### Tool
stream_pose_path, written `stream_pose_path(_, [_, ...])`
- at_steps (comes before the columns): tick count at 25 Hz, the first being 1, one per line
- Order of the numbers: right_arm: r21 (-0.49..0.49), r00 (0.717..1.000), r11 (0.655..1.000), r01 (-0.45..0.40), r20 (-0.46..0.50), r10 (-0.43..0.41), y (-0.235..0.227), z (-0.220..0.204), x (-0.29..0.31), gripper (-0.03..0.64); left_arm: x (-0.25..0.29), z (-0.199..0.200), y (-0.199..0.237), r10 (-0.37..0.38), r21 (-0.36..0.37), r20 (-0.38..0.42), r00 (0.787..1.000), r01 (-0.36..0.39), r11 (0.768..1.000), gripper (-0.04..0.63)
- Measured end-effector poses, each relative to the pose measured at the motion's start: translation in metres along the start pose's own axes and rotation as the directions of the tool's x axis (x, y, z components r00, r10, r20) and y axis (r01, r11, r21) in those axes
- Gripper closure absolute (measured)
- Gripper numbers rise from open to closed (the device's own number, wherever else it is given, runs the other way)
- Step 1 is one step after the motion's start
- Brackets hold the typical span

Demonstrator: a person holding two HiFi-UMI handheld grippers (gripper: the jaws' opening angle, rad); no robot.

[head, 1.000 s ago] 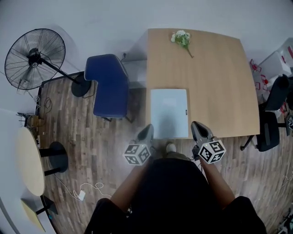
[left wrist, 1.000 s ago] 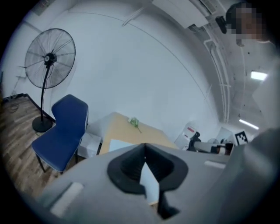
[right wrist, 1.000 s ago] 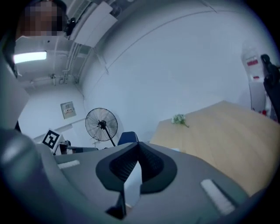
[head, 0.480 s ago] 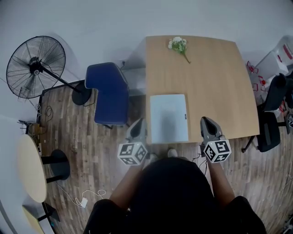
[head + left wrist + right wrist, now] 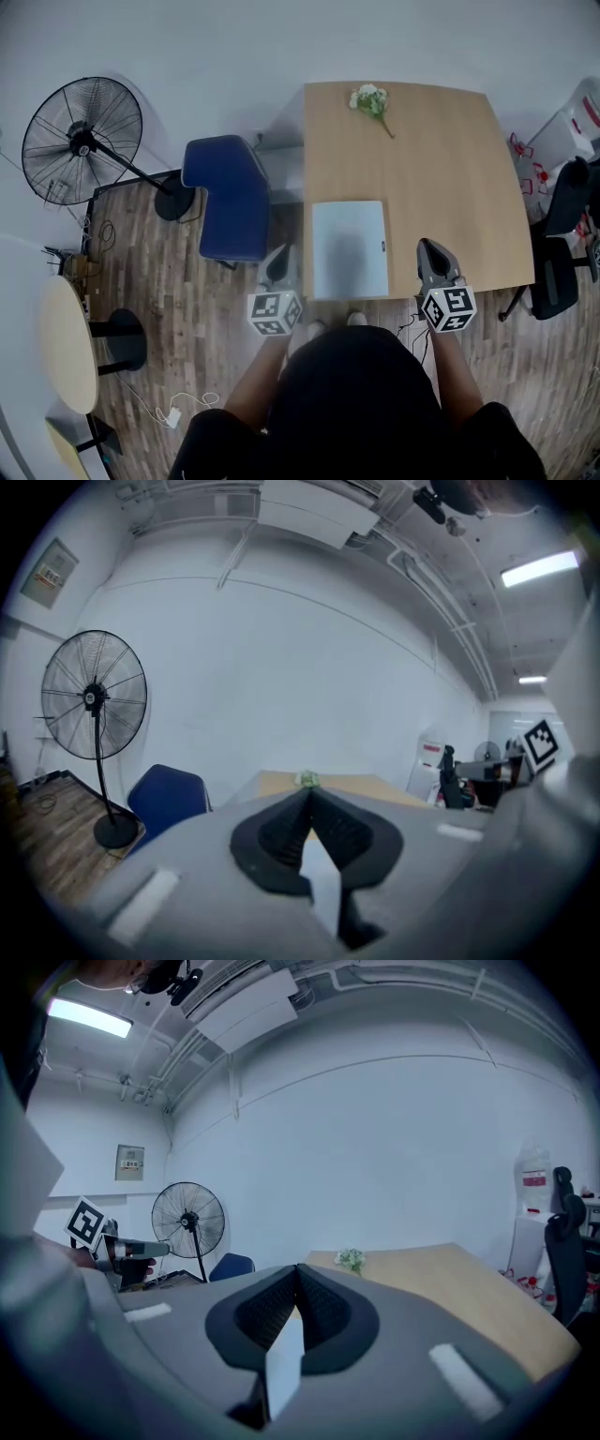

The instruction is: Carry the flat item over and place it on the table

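The flat item (image 5: pixel 349 248), a pale rectangular sheet, lies on the wooden table (image 5: pixel 441 159) with its near edge at the table's front edge. My left gripper (image 5: pixel 281 264) hangs just off the table's left front corner, left of the sheet and apart from it. The right gripper (image 5: pixel 434 255) is over the table's front edge, to the right of the sheet, also apart. Both are shut with nothing seen in their tips. In the left gripper view the jaws (image 5: pixel 309 794) meet; in the right gripper view (image 5: pixel 297 1269) they meet too.
A sprig of white flowers (image 5: pixel 370 98) lies at the table's far edge. A blue chair (image 5: pixel 228 197) stands left of the table, a standing fan (image 5: pixel 82 141) further left, a round side table (image 5: pixel 66 342) at the left edge, a black office chair (image 5: pixel 562 234) at the right.
Both grippers have spread apart, the right one moving right and slightly forward, the left one slightly forward. The flat item has stayed on the table.
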State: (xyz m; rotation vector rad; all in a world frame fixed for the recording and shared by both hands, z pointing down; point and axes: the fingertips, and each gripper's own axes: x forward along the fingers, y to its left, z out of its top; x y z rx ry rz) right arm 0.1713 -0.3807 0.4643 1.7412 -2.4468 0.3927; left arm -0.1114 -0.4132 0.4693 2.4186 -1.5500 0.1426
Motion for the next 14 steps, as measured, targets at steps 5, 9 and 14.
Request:
stream_pose_path(5, [-0.044, 1.000, 0.999, -0.007, -0.001, 0.007, 0.006, 0.002, 0.008, 0.615, -0.008, 0.000, 0.014, 0.026, -0.030, 0.015, 1.000, -0.026, 0.999, 0.594])
stream_pose_path(9, [-0.102, 1.000, 0.995, -0.010, 0.004, 0.011, 0.013, 0.007, 0.013, 0.615, -0.014, -0.002, 0.023, 0.040, -0.041, 0.016, 0.999, -0.040, 0.998, 0.594])
stream_pose_path(14, [-0.093, 1.000, 0.995, -0.024, 0.001, 0.024, 0.027, 0.005, 0.018, 0.615, -0.022, -0.006, 0.035, 0.051, -0.055, 0.008, 0.999, -0.050, 0.997, 0.594])
